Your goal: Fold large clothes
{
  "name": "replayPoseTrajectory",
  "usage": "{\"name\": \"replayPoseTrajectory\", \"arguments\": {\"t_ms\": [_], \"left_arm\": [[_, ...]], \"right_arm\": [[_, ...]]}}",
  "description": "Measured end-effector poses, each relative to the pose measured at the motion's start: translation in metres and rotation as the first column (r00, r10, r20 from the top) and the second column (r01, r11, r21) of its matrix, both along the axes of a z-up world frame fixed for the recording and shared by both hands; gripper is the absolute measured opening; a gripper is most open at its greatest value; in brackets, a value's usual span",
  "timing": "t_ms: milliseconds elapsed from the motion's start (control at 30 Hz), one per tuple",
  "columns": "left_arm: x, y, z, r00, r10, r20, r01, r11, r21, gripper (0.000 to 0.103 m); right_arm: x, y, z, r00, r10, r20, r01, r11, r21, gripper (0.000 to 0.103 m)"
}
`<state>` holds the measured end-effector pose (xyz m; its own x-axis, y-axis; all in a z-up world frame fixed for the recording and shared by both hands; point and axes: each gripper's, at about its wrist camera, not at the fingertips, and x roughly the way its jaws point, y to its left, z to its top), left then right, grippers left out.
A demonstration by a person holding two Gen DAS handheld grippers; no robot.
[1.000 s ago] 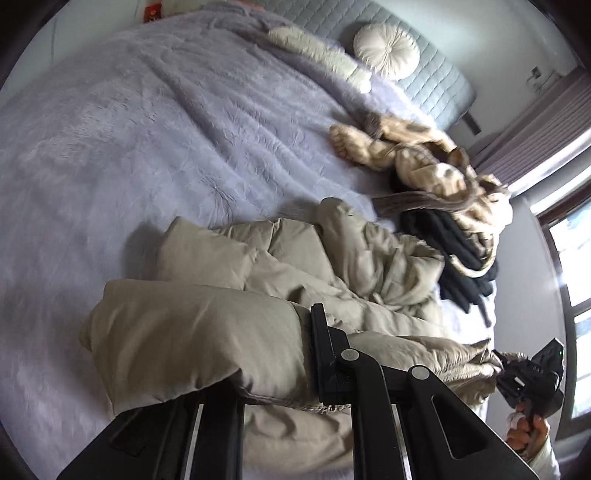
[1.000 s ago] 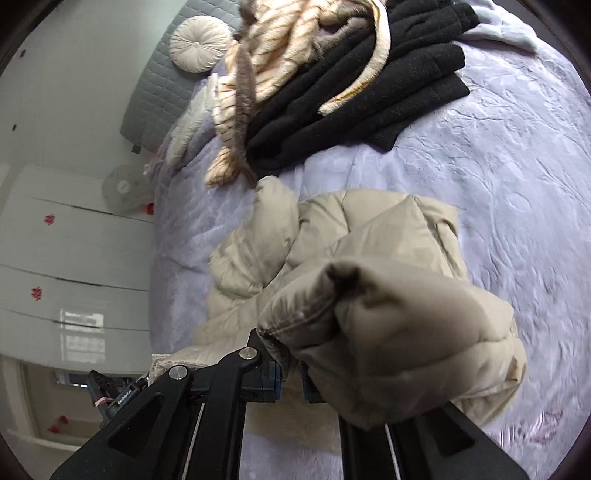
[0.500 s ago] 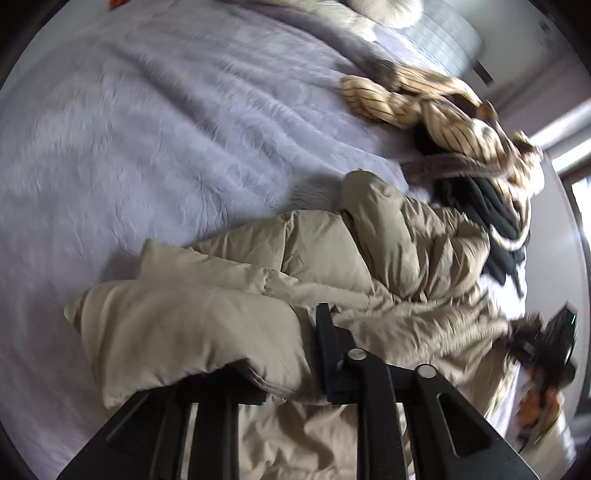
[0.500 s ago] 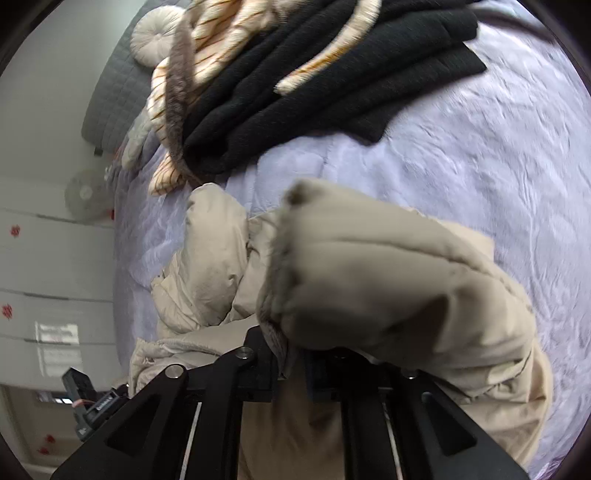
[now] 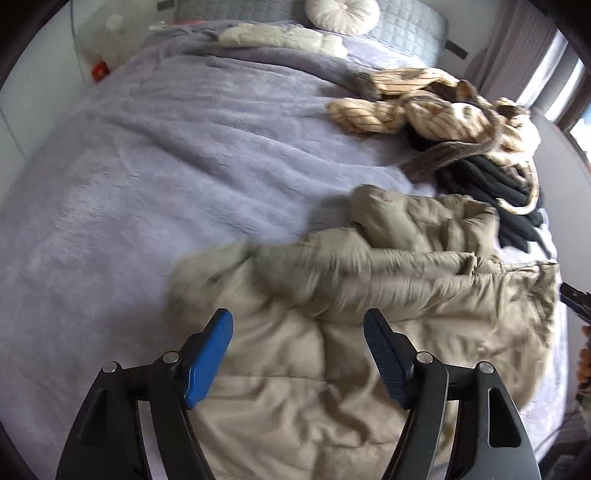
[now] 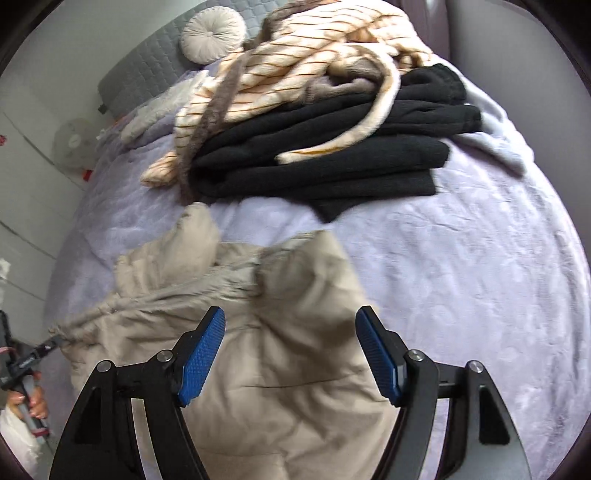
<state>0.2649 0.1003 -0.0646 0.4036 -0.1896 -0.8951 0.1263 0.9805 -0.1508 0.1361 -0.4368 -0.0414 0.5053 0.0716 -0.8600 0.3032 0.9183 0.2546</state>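
Beige puffer jacket [image 5: 369,332] lies below my left gripper [image 5: 297,332] and right gripper [image 6: 290,332] (both just opened wide, gripping nothing).

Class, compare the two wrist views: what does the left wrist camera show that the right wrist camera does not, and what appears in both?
Left wrist view only: the open left gripper, jaws just opened, nothing between them, and a window.

Right wrist view only: the open right gripper, also just opened and empty, and a white fan.

Both: the beige puffer coat lying released, black clothes, a striped fleece garment, a round cushion.
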Motion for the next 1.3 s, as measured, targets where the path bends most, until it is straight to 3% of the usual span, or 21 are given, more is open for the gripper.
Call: {"name": "replayPoseTrajectory", "arguments": {"t_ms": [167,300,333,367,400,467,567,700,800,867,967,1067,1167,1233,1300], "left_arm": [[0.007,0.025,-0.01,0.999,0.054,-0.009,-0.054,0.998,-0.045,0.074],[0.03,0.031,-0.058,0.986,0.07,-0.153,-0.088,0.989,-0.117,0.074],[0.033,0.028,-0.066,0.985,0.07,-0.16,-0.089,0.989,-0.117,0.069],[0.033,0.025,-0.068,0.986,0.071,-0.149,-0.087,0.991,-0.103,0.059],[0.034,0.02,-0.069,0.988,0.083,-0.131,-0.092,0.994,-0.067,0.042],[0.039,0.02,-0.065,0.986,0.138,-0.093,-0.142,0.989,-0.046,0.038],[0.053,0.022,-0.071,0.978,0.203,-0.044,-0.202,0.979,0.028,0.038],[0.071,0.012,-0.102,0.968,0.244,-0.066,-0.233,0.963,0.138,0.038],[0.075,0.001,-0.1,0.966,0.256,-0.029,-0.242,0.941,0.238,0.038],[0.068,0.005,-0.078,0.968,0.252,0.006,-0.248,0.948,0.199,0.038],[0.047,0.008,-0.037,0.985,0.158,0.064,-0.165,0.979,0.118,0.038],[0.021,-0.002,-0.016,0.998,0.013,0.062,-0.016,0.999,0.041,0.038],[0.003,-0.03,-0.031,0.994,-0.107,0.015,0.106,0.992,0.066,0.038],[0.008,-0.044,-0.057,0.993,-0.119,-0.017,0.121,0.98,0.156,0.039],[0.02,-0.044,-0.074,0.997,-0.075,-0.002,0.074,0.98,0.186,0.038]], "right_arm": [[-0.003,-0.032,-0.022,0.996,-0.088,-0.035,0.09,0.994,0.057,0.076],[0.012,-0.037,-0.051,0.99,-0.099,-0.099,0.119,0.968,0.221,0.075],[0.013,-0.034,-0.053,0.99,-0.091,-0.104,0.114,0.963,0.244,0.056],[0.017,-0.028,-0.053,0.991,-0.073,-0.108,0.098,0.963,0.25,0.028],[0.021,-0.02,-0.049,0.993,-0.052,-0.107,0.074,0.975,0.211,0.025],[0.028,-0.007,-0.043,0.995,-0.02,-0.102,0.031,0.994,0.107,0.016],[0.042,-0.006,-0.056,0.99,-0.038,-0.138,0.045,0.998,0.046,0.016],[0.054,-0.006,-0.093,0.978,-0.087,-0.189,0.09,0.996,0.004,0.017],[0.056,-0.003,-0.092,0.972,-0.135,-0.192,0.131,0.991,-0.035,0.021],[0.05,-0.002,-0.074,0.974,-0.138,-0.179,0.126,0.989,-0.079,0.025],[0.029,0.008,-0.03,0.992,-0.106,-0.064,0.094,0.981,-0.171,0.025],[0.011,0.032,-0.002,0.999,0.031,0.015,-0.029,0.994,-0.11,0.025],[0.009,0.069,-0.01,0.976,0.216,-0.011,-0.216,0.976,0.017,0.025],[0.018,0.088,-0.027,0.961,0.271,-0.057,-0.272,0.962,-0.011,0.025],[0.027,0.087,-0.042,0.965,0.248,-0.087,-0.256,0.963,-0.088,0.024]]}}
